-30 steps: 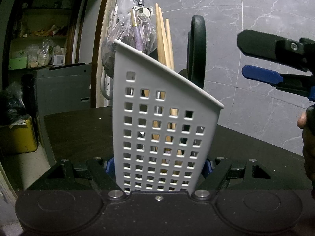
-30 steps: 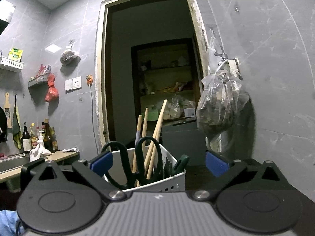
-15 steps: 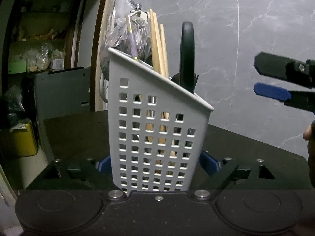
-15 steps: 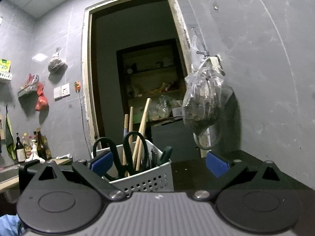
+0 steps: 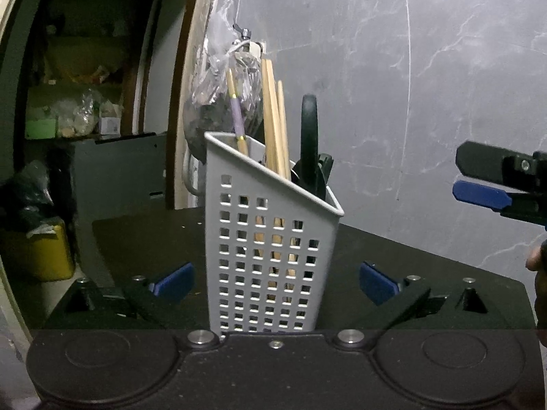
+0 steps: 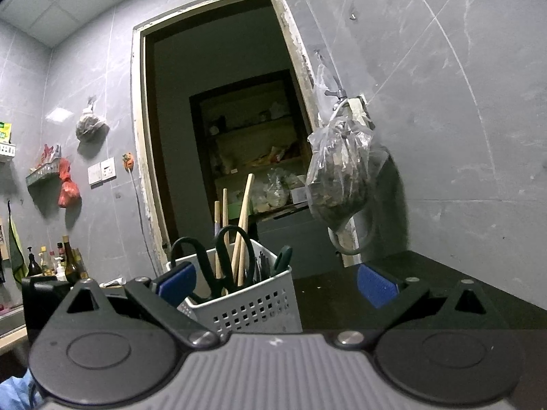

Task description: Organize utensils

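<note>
Left wrist view first: the white utensil holder (image 5: pixel 270 249) stands upright on the dark surface (image 5: pixel 427 266), and the left gripper (image 5: pixel 273 280) has its jaws on both sides of it. The jaws are opening, almost fully wide, and the blue pads (image 5: pixel 172 282) do not press the holder's walls, so I judge the holder is being set free in its place. Chopsticks (image 5: pixel 273 126) and black scissors (image 5: pixel 309 143) stand inside the holder, handles up, easy to take. To the right of the holder, well apart, the right gripper (image 5: pixel 492 184) is seen from the side.

Right wrist view: the holder (image 6: pixel 253 304) sits partly behind the left jaw of the right gripper (image 6: pixel 277 283). These jaws stand wide and hold nothing. A plastic bag (image 6: pixel 342 177) hangs on the wall above and right of the holder.
</note>
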Demonstrator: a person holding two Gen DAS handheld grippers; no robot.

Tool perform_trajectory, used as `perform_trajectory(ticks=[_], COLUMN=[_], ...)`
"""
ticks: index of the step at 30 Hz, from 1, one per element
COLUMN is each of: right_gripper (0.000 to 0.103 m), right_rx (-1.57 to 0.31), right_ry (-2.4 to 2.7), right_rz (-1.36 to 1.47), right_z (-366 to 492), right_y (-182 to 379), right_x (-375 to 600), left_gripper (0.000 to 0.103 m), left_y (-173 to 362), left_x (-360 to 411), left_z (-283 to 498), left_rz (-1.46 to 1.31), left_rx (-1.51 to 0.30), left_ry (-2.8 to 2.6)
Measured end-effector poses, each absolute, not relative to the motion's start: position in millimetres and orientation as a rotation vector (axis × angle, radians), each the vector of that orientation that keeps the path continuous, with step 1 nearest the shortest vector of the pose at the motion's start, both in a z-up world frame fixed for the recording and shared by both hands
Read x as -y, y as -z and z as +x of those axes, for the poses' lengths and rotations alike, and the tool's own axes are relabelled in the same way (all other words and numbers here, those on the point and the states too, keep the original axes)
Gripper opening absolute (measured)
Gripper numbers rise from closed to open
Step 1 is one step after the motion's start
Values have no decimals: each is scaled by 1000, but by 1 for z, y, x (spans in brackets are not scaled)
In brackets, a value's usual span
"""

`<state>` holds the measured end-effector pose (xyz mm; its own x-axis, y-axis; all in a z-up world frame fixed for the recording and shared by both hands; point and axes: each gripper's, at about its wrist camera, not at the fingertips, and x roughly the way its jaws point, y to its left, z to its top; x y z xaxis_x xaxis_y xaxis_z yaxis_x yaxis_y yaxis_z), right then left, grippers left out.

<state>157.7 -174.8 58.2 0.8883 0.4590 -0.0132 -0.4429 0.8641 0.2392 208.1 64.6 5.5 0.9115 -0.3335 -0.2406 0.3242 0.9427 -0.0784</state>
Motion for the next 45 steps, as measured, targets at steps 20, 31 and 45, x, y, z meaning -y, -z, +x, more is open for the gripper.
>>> perform_trajectory(ticks=[20, 31, 45], right_gripper=[103, 103, 103], right_rx=[-121, -190, -148], right_ry=[-291, -274, -303], right_rz=[185, 104, 94], right_z=[58, 7, -34], right_y=[-55, -47, -46], right_x=[166, 156, 162], left_gripper=[102, 102, 102], left_y=[-26, -24, -33], left_x=[-103, -110, -95], left_z=[74, 11, -40], left_rz=[-186, -201, -148], left_rx=[-232, -264, -213], left_ry=[152, 80, 36])
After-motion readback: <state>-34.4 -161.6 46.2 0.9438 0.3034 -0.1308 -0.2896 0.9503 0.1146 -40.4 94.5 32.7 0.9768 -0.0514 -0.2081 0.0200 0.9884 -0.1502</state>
